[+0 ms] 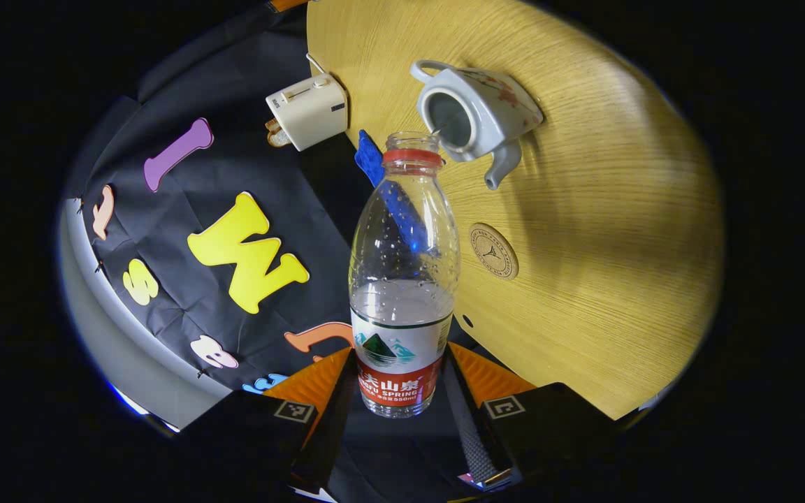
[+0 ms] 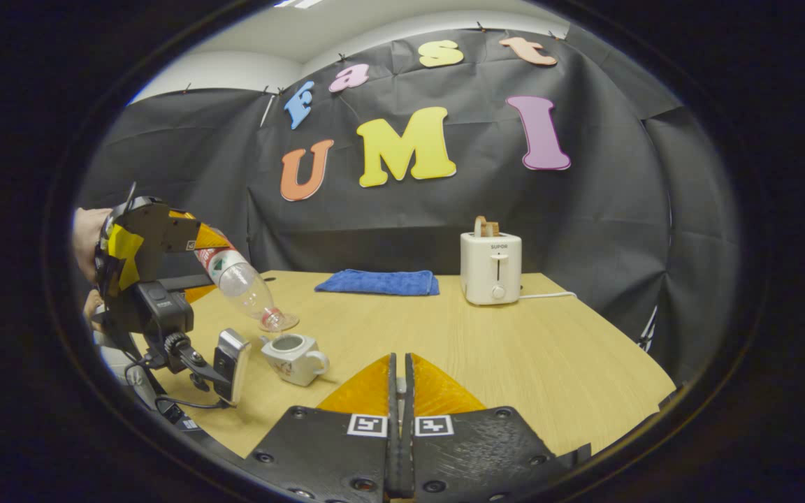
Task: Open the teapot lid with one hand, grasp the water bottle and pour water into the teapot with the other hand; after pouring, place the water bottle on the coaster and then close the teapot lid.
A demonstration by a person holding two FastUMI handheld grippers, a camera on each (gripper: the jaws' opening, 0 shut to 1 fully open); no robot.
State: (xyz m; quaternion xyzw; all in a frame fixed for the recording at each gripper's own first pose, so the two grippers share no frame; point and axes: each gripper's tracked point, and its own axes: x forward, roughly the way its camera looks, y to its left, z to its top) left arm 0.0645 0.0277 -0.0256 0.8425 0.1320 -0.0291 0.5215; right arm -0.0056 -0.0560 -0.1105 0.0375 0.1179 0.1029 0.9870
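My left gripper (image 1: 400, 363) is shut on a clear water bottle (image 1: 402, 279) with a red neck ring, gripping it at the label. The bottle is tipped, and a thin stream runs from its mouth into the open white teapot (image 1: 476, 112). The right gripper view shows the same bottle (image 2: 245, 286) slanting down over the teapot (image 2: 294, 358), held by the left gripper (image 2: 210, 248). My right gripper (image 2: 399, 381) hangs over the table's near side, right of the teapot. Its fingers are almost together with a pale sliver between them. The lid is off the pot and otherwise hidden.
A round coaster (image 1: 493, 251) lies on the wooden table (image 1: 619, 244) near the teapot's spout. At the back stand a white toaster (image 2: 491, 269) with its cord and a folded blue cloth (image 2: 378, 281). A hand (image 2: 84, 237) holds the left gripper.
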